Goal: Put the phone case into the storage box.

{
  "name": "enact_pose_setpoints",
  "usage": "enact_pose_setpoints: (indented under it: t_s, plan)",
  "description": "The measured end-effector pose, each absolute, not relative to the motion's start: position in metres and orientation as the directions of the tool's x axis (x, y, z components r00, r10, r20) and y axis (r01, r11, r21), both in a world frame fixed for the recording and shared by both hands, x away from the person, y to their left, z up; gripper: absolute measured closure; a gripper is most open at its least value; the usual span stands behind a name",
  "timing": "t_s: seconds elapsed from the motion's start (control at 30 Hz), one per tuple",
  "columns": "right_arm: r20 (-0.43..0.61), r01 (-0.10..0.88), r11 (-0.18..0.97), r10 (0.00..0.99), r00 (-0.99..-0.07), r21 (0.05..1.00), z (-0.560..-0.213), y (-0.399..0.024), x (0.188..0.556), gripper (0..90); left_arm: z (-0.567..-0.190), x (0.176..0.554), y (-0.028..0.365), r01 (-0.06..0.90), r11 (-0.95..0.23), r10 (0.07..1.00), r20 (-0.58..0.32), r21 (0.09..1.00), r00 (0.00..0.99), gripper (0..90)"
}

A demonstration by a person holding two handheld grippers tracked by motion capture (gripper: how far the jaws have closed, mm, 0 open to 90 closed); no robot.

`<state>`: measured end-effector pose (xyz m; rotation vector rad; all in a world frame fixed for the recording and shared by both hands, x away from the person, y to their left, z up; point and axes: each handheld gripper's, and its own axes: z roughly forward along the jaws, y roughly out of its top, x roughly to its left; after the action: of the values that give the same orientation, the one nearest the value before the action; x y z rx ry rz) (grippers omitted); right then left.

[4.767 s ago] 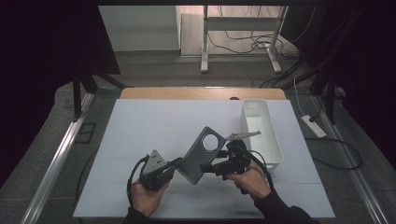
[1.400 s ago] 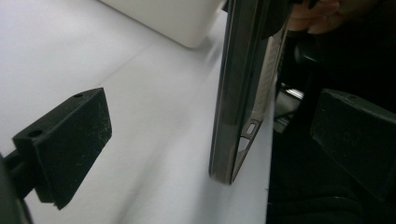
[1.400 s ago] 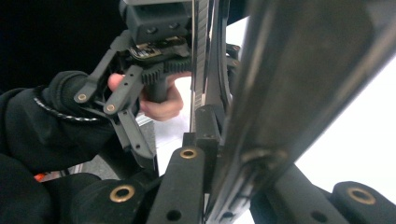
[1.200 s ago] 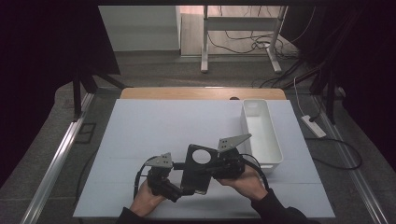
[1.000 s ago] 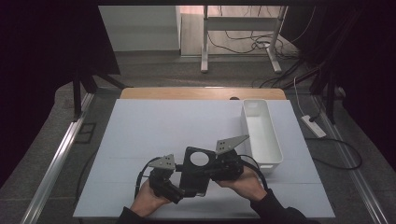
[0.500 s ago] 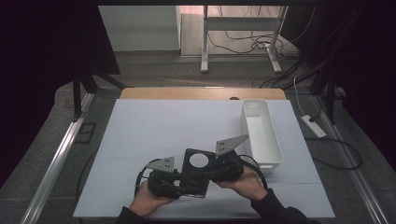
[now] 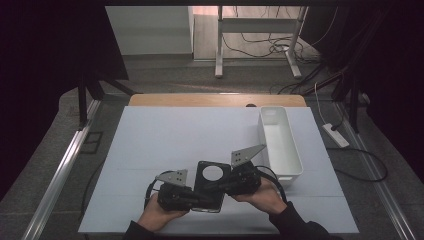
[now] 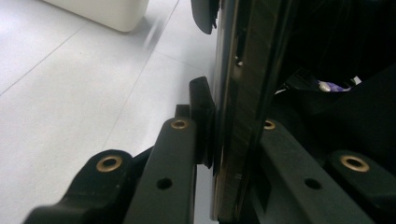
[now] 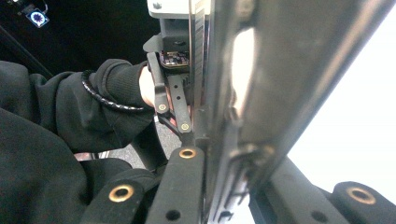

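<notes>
- Both hand-held grippers are clamped on one dark plate (image 7: 210,185) with a round hole: the left hand-held gripper (image 7: 192,198) grips its near-left edge, the right hand-held gripper (image 7: 227,184) its right edge.
- In the left gripper view the jaws have just been closing, and a pad (image 8: 201,119) is now pressed against the plate's thin edge (image 8: 236,116).
- The plate is held between the two grippers, just above the counter (image 7: 165,140), with a white bin (image 7: 280,140) beyond the right one.
- The step is judged to be a hand-over; the right grip is best kept until the left is proven firm, and the plate kept level.
- Both hands are held low at the near edge, knuckles up, grippers angled inward toward each other.
</notes>
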<state>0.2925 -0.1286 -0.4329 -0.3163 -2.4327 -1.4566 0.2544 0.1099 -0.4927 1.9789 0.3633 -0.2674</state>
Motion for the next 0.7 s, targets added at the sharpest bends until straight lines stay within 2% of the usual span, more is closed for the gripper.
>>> enact_pose_setpoints:
  t_s: [0.1, 0.13, 0.17, 0.23, 0.27, 0.33, 0.4, 0.47, 0.7]
  plan:
    - [0.344, 0.323, 0.467, 0.044, -0.938, 0.823, -0.433, -0.129, 0.292, 83.9, -0.492, 0.254, 0.11, 0.369, -0.401, 0.151, -0.337, 0.838, 0.929, 85.0]
    - [0.323, 0.313, 0.468, 0.063, -0.944, 0.826, -0.433, -0.128, 0.292, 79.9, -0.492, 0.254, 0.11, 0.373, -0.406, 0.174, -0.33, 0.834, 0.928, 85.1]
    - [0.323, 0.313, 0.468, 0.063, -0.944, 0.826, -0.433, -0.128, 0.292, 79.9, -0.492, 0.254, 0.11, 0.373, -0.406, 0.174, -0.33, 0.834, 0.928, 85.1]
    - [0.301, 0.306, 0.466, 0.088, -0.95, 0.83, -0.432, -0.129, 0.292, 71.5, -0.492, 0.254, 0.111, 0.385, -0.409, 0.19, -0.336, 0.827, 0.923, 85.1]
    - [0.278, 0.303, 0.465, 0.124, -0.953, 0.832, -0.431, -0.13, 0.293, 64.0, -0.492, 0.255, 0.112, 0.394, -0.408, 0.218, -0.331, 0.824, 0.918, 85.0]
    - [0.268, 0.309, 0.457, 0.154, -0.951, 0.834, -0.43, -0.132, 0.294, 56.9, -0.493, 0.255, 0.113, 0.404, -0.404, 0.245, -0.328, 0.821, 0.912, 85.0]
    - [0.269, 0.316, 0.452, 0.166, -0.949, 0.834, -0.429, -0.133, 0.295, 53.8, -0.492, 0.255, 0.114, 0.409, -0.403, 0.267, -0.322, 0.819, 0.908, 85.0]
    - [0.26, 0.323, 0.443, 0.2, -0.945, 0.836, -0.427, -0.135, 0.297, 44.6, -0.492, 0.256, 0.115, 0.415, -0.401, 0.298, -0.313, 0.817, 0.902, 84.9]
    - [0.223, 0.335, 0.42, 0.294, -0.93, 0.844, -0.42, -0.14, 0.299, 21.3, -0.492, 0.254, 0.115, 0.426, -0.404, 0.394, -0.267, 0.809, 0.879, 84.7]
